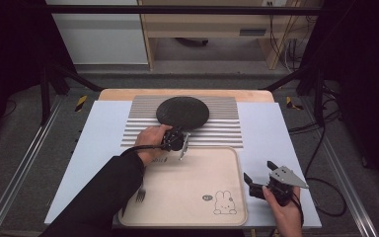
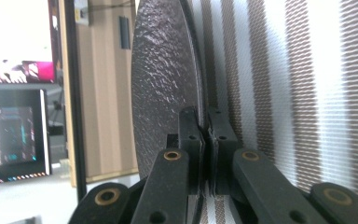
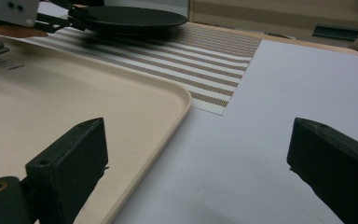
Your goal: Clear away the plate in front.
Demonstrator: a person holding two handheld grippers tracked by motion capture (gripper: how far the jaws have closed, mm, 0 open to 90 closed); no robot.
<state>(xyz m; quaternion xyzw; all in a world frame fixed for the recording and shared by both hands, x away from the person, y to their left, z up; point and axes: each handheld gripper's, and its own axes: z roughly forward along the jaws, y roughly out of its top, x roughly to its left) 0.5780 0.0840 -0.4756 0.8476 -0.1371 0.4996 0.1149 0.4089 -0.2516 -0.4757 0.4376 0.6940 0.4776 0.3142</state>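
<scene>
A round black textured plate [image 1: 183, 111] lies on the striped mat [image 1: 227, 129] at the back of the table. My left gripper [image 1: 171, 132] is turned on its side and shut on the plate's near rim. In the left gripper view the jaws [image 2: 207, 122] pinch the thin edge of the plate [image 2: 163, 84] against the mat [image 2: 284, 93]. Right of the beige tray [image 1: 187, 173], my right gripper [image 1: 259, 170] stands open over the white board with nothing between its jaws [image 3: 196, 140]. The right gripper view has the plate [image 3: 130, 18] at the far left, with the left gripper [image 3: 67, 18] on it.
The tray carries a rabbit drawing [image 1: 224, 202] at its near right corner, and a fork [image 1: 140, 195] lies at its left edge, partly under the sleeve. The white board [image 3: 284, 93] lies bare beside the tray [image 3: 74, 98]. Dark frame legs stand beyond the table.
</scene>
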